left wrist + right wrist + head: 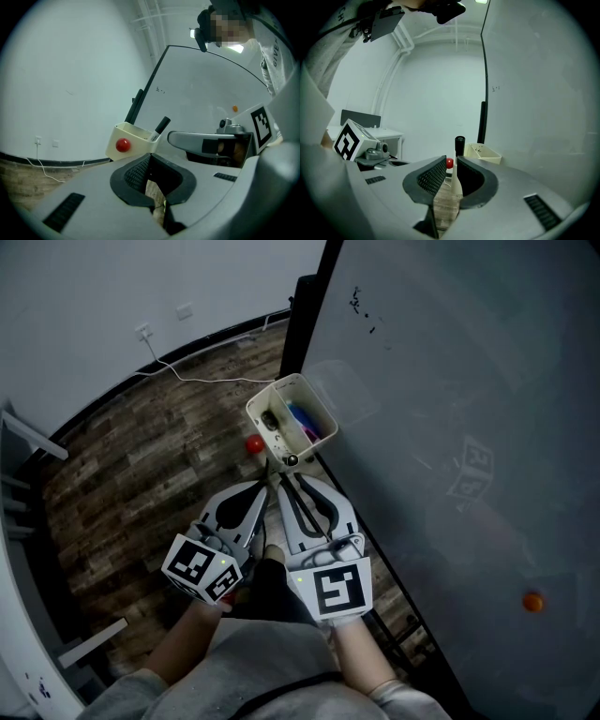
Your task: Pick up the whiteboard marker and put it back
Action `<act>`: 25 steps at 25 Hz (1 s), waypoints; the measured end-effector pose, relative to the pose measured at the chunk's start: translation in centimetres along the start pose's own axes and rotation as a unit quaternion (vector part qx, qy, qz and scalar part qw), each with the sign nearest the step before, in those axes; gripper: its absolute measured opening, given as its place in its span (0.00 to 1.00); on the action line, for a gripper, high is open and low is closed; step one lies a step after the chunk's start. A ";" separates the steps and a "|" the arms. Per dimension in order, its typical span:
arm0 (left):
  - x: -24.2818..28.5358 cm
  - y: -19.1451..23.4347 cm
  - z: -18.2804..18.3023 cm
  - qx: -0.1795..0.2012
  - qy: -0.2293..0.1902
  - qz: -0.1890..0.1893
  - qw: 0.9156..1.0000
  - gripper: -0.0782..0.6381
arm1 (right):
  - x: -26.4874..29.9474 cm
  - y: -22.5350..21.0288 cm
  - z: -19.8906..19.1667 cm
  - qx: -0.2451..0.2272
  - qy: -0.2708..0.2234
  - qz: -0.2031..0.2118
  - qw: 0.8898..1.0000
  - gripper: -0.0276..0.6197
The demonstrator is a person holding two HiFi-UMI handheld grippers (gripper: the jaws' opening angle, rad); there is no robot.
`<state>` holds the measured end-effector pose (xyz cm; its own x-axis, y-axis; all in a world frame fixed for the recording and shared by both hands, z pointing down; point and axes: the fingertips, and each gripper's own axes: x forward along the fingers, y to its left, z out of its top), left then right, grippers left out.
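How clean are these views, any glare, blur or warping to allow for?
Head view: dim, bluish, fairly sharp; the whiteboard shows faint ghost reflections, no hard glare. Left gripper view: fisheye bows the board's edge, and a ceiling lamp flares at top. Right gripper view: same fisheye, dark corners; the marker in the right gripper reads clearly.

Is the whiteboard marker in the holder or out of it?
Out. The right gripper holds the whiteboard marker upright, just short of the holder.
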<state>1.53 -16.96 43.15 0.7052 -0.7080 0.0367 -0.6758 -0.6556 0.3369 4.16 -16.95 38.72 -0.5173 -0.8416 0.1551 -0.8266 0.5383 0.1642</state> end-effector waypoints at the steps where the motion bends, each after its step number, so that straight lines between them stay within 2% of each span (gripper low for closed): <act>1: -0.2 -0.1 0.1 0.001 0.000 -0.001 1.000 0.12 | -0.1 0.2 0.1 0.000 0.000 0.001 1.000 0.16; 14: -2.3 -1.4 1.2 0.013 -0.008 -0.015 1.000 0.12 | -2.0 2.2 1.1 0.003 -0.001 0.003 1.000 0.09; 25: -4.6 -2.6 2.1 0.017 -0.019 -0.022 0.999 0.12 | -4.0 4.2 1.5 0.006 0.004 0.008 1.000 0.07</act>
<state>-0.40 -12.59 40.13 0.7257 -0.6879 -0.0136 -0.6520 -0.6940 0.3054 2.41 -11.42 37.29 -0.5294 -0.8322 0.1650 -0.8204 0.5517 0.1504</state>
